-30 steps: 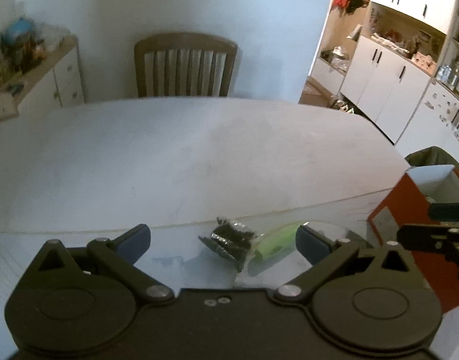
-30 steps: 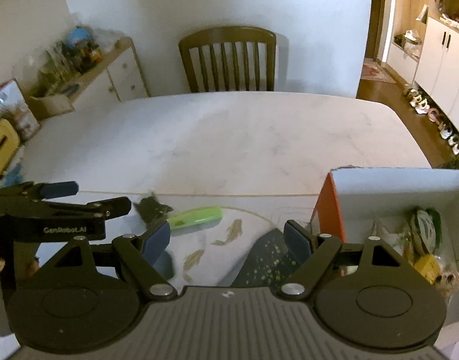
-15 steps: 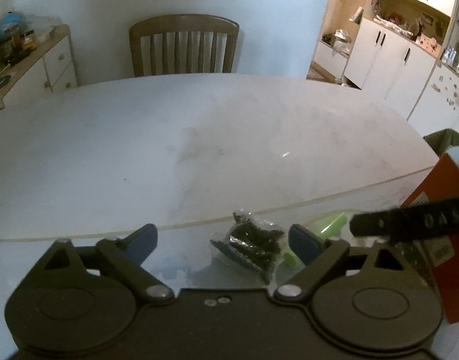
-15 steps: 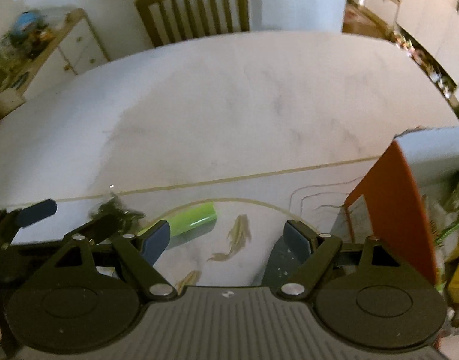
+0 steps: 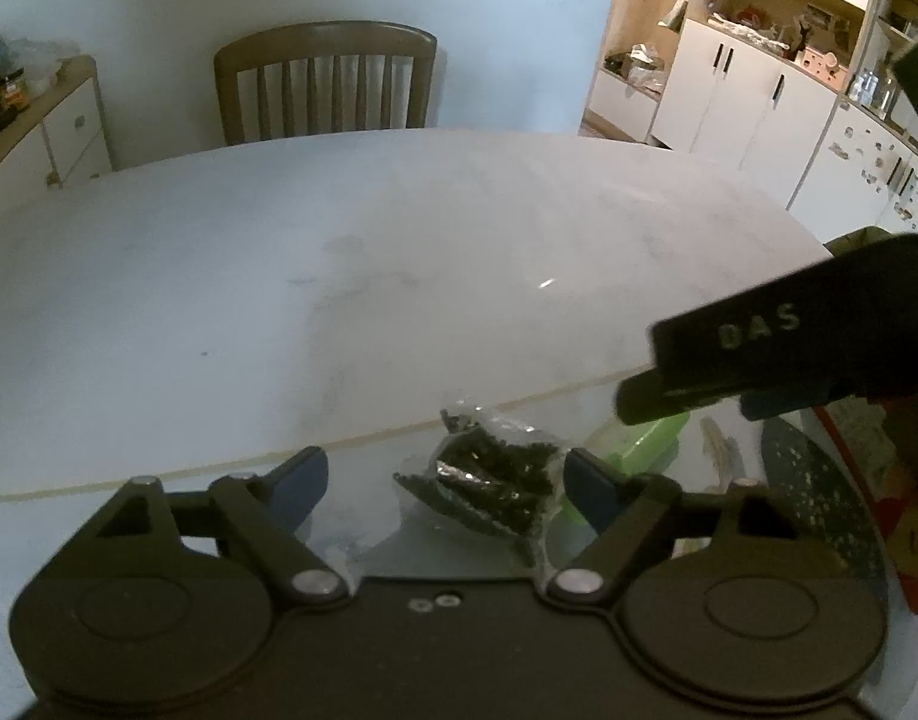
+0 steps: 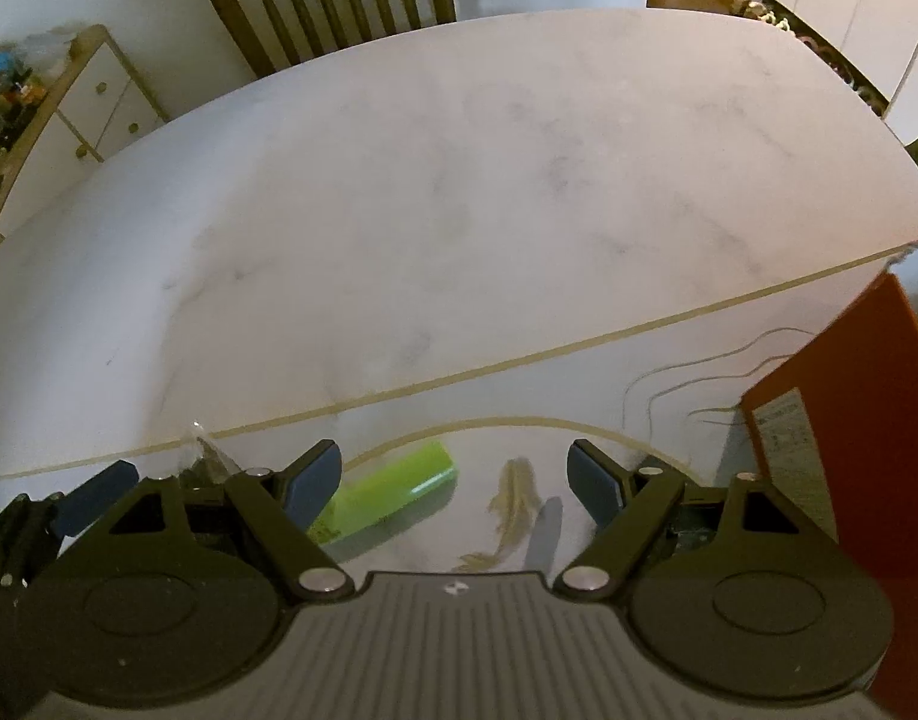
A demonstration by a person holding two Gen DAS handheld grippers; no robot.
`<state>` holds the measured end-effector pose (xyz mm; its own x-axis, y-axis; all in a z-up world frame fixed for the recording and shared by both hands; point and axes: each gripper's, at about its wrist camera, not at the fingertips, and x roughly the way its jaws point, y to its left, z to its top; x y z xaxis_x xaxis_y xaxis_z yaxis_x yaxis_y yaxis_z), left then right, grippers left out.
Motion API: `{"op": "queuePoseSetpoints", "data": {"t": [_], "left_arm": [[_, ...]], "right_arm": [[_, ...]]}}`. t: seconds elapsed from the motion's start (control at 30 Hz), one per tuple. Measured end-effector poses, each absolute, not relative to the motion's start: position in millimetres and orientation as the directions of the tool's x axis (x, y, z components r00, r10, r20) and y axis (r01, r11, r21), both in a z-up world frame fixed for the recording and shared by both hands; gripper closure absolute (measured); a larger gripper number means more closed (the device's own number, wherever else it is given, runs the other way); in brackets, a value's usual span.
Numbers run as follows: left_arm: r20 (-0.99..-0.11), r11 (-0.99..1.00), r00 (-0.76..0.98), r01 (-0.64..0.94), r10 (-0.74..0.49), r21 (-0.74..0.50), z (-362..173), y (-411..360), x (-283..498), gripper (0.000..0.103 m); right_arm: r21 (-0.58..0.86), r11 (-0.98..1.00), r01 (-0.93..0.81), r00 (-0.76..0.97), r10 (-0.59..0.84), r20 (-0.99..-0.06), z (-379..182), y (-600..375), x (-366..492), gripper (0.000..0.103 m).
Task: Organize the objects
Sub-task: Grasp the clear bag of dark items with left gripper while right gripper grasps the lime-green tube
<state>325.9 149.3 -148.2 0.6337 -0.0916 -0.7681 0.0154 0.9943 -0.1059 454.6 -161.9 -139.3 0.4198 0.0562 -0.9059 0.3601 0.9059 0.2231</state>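
Small clear bag of dark bits [image 5: 489, 471] lies on the table [image 5: 339, 276] between the left gripper [image 5: 444, 477] fingers, jaws wide, nothing held. Green tube [image 6: 393, 495] lies flat just right of the bag, inside the right gripper [image 6: 456, 474] span, also wide and empty. Orange box [image 6: 843, 420] stands near, at right. Each claw should come down centred on its item: tube across its width, bag by its bulk, not the loose film. Readable: "DAS" on the right gripper's side; box label too small to read

Black left gripper [image 5: 444, 477], blue pads [image 5: 300, 474], silver screws
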Motion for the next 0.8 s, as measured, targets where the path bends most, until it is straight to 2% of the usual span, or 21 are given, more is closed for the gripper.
{"op": "queuePoseSetpoints", "data": {"t": [0.1, 0.2, 0.5, 0.6, 0.7, 0.8], "left_arm": [[-0.768, 0.993, 0.632, 0.023, -0.103, -0.115, -149.6, 148.4, 327.1, 0.027], [-0.765, 0.993, 0.635, 0.028, -0.109, -0.119, -150.4, 148.1, 328.0, 0.030], [-0.762, 0.991, 0.634, 0.056, -0.131, -0.123, -154.3, 145.2, 333.8, 0.044], [-0.759, 0.990, 0.637, 0.063, -0.136, -0.125, -154.7, 147.0, 333.8, 0.046], [-0.758, 0.990, 0.637, 0.065, -0.140, -0.128, -155.1, 150.2, 333.3, 0.047], [-0.755, 0.988, 0.639, 0.064, -0.147, -0.139, -154.9, 152.1, 332.6, 0.053]], "right_arm": [[0.230, 0.902, 0.367, 0.416, 0.062, -0.907, -139.8, -158.7, 454.5, 0.024], [0.231, 0.898, 0.374, 0.405, 0.066, -0.912, -141.1, -158.9, 457.0, 0.034], [0.149, 0.917, 0.370, 0.373, 0.000, -0.928, -141.9, -140.6, 466.2, 0.045], [0.109, 0.932, 0.344, 0.365, -0.026, -0.931, -143.3, -136.6, 463.4, 0.051], [0.081, 0.944, 0.320, 0.361, -0.043, -0.931, -143.6, -136.2, 459.8, 0.061], [0.082, 0.952, 0.294, 0.367, -0.033, -0.930, -143.2, -138.9, 452.5, 0.069]]}}
